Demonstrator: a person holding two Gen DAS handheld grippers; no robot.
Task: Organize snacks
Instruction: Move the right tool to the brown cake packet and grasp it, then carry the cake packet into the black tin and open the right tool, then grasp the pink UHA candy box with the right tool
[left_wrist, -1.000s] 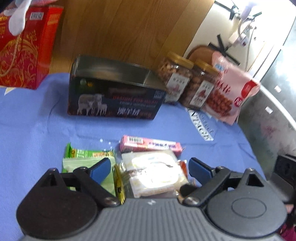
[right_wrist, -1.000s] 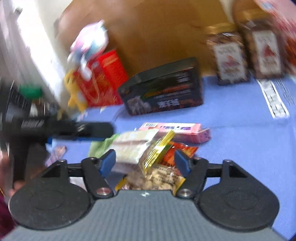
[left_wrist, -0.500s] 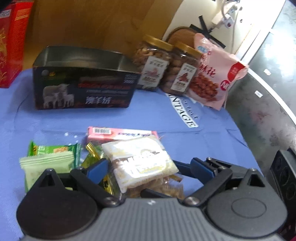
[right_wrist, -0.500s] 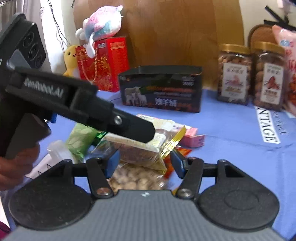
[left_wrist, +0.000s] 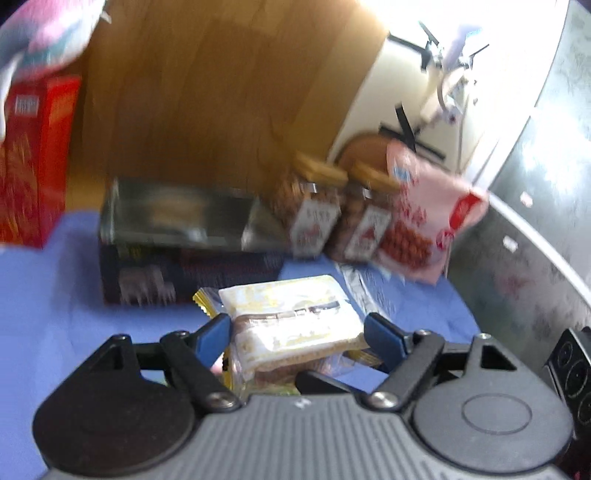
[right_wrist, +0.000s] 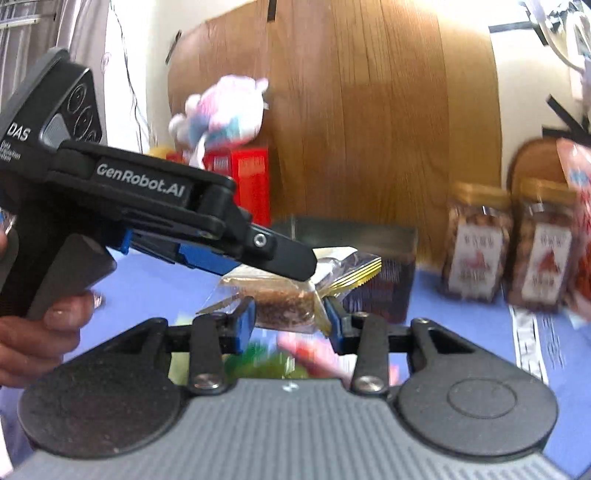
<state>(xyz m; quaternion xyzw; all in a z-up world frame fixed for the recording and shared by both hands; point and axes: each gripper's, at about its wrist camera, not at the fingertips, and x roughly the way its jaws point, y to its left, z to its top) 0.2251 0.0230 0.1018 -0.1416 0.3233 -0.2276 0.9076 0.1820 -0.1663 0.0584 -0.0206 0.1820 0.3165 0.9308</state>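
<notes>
In the right wrist view, a person's hand (right_wrist: 33, 332) at the far left grips the handle of the left hand-held gripper (right_wrist: 280, 254), a black tool lettered "GenRobot.AI" and "DAS". Behind it a pink and white plush toy (right_wrist: 221, 110) sits on a red printed carton (right_wrist: 243, 177). The left hand-held gripper's jaws are closing with a clear-wrapped pale snack pack (left_wrist: 291, 321) between its blue pads (left_wrist: 214, 334), the pads at its edges; whether they press is not clear. Just under it, the right hand-held gripper (right_wrist: 288, 314) is closing too, its pads pinching a clear-wrapped brown cake bar (right_wrist: 284, 302). Both packs are lifted above the blue cloth tabletop (left_wrist: 55, 302), in front of an open dark rectangular tin (left_wrist: 184, 236) with blurred white lettering. Further right stand two clear nut jars with tan lids (left_wrist: 314, 214), their labels unreadable, and a pink printed snack bag (left_wrist: 424, 218) leans beside them.
</notes>
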